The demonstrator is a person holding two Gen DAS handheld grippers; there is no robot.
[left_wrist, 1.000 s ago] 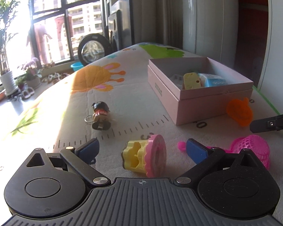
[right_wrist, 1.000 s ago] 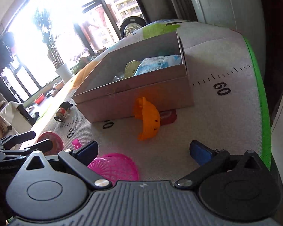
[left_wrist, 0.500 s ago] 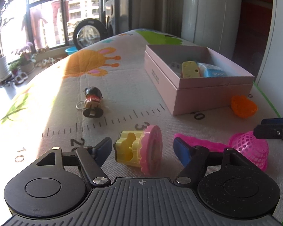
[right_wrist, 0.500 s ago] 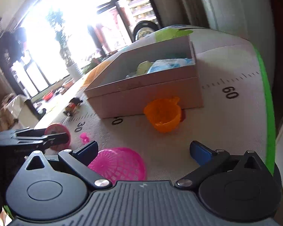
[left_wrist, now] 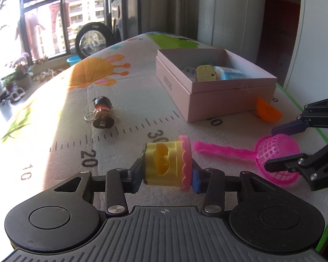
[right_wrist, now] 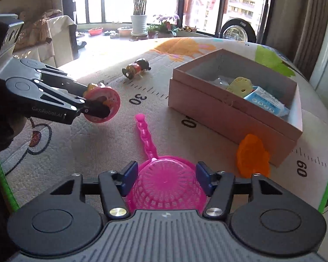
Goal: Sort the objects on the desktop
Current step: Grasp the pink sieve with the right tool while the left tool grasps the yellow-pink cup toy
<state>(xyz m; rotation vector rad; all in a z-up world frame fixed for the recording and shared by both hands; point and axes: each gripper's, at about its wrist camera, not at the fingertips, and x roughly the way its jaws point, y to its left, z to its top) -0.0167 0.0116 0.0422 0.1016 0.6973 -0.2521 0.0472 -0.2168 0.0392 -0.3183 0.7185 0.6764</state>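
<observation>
A yellow and pink cupcake toy [left_wrist: 164,163] lies on its side between the pads of my left gripper [left_wrist: 167,174]. Those jaws are closing and both pads press on it. From the right wrist view the same toy [right_wrist: 111,96] sits at the tips of the left gripper [right_wrist: 98,104]. My right gripper [right_wrist: 166,174] is closing on the mesh bowl of a pink strainer [right_wrist: 166,187], with a pad touching each side. The strainer's handle [right_wrist: 145,135] points away along the mat. An open pink box [left_wrist: 216,100] holding several items stands beyond.
An orange toy [right_wrist: 252,159] leans against the box's near wall [right_wrist: 218,113]. A small doll keychain [left_wrist: 101,113] lies on the printed play mat [left_wrist: 54,113] to the left. The mat's green edge [right_wrist: 327,187] runs close on the right. Window and plants lie behind.
The left jaws have narrowed from wide open onto the cupcake toy. The right gripper rolled upright, moved over the strainer, and its jaws came in around the bowl.
</observation>
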